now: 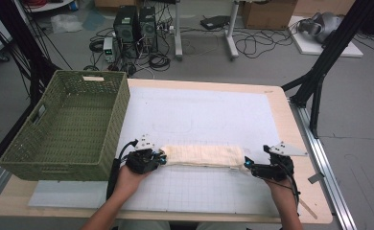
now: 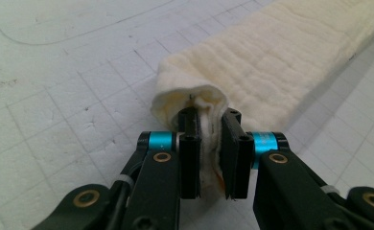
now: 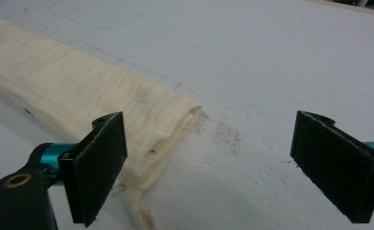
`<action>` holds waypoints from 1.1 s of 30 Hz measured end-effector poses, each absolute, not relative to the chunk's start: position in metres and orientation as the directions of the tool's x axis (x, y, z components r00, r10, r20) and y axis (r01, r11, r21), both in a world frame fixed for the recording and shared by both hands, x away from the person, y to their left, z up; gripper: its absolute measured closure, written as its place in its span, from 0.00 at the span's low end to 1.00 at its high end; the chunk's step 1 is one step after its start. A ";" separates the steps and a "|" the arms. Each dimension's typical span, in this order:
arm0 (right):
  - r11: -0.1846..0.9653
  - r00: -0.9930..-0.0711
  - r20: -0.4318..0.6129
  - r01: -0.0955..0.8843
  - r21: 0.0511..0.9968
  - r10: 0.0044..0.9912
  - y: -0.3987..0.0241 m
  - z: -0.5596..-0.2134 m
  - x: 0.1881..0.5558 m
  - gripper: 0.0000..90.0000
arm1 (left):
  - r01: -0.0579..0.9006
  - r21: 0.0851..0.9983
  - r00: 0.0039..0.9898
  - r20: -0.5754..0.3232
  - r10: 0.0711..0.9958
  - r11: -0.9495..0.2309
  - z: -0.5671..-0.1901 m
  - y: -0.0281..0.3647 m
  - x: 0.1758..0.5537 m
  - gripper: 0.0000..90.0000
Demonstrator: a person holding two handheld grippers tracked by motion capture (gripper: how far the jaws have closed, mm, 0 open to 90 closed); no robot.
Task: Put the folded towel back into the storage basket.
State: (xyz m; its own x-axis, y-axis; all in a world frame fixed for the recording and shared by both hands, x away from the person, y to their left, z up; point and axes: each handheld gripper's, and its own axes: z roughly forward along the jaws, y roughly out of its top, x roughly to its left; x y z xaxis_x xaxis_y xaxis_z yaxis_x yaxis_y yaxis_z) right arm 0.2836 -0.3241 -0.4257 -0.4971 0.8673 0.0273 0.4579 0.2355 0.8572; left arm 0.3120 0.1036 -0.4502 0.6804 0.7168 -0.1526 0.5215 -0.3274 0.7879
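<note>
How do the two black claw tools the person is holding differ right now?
The left gripper is shut on one end of the folded cream cloth, its pads pinching the fabric; the right gripper stands wide open. The left gripper holds cloth between its jaws, while the right gripper's jaws hold nothing, the cloth's other end lying beside one pad. Both sit low over the white gridded mat, one at each end of the cloth.

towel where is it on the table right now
In the high view the folded towel lies across the near middle of the white mat, right of the green basket, between the left gripper and right gripper.
</note>
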 end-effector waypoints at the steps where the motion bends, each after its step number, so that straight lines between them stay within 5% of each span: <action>1: 0.231 -0.501 0.035 0.459 0.858 0.865 -0.320 -0.426 0.285 0.13 | 0.521 0.788 0.681 -0.153 0.716 -0.327 -0.450 0.104 0.312 0.88; 6: 0.276 -0.512 0.008 0.477 0.834 0.859 -0.295 -0.431 0.292 0.15 | 0.520 0.791 0.678 -0.153 0.719 -0.322 -0.451 0.103 0.312 0.88; 10: 0.323 -0.526 -0.005 0.515 0.794 0.851 -0.284 -0.439 0.292 0.37 | 0.512 0.796 0.682 -0.147 0.717 -0.324 -0.451 0.104 0.311 0.88; 24: 0.300 -0.563 0.121 0.597 0.744 0.818 -0.285 -0.448 0.297 0.84 | 0.488 0.803 0.694 -0.120 0.710 -0.342 -0.451 0.102 0.308 0.87; 33: 0.350 -0.576 0.056 0.568 0.745 0.816 -0.280 -0.437 0.296 0.90 | 0.457 0.844 0.693 -0.140 0.708 -0.280 -0.436 0.111 0.303 0.90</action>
State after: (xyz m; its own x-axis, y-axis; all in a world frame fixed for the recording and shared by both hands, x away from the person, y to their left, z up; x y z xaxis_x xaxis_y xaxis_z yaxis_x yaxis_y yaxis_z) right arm 0.2956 -0.2801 -0.4368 -0.5756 0.8158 0.0555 0.5678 0.3499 0.7451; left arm 0.3032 0.1107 -0.4358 0.6927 0.7076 -0.1399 0.4566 -0.2800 0.8445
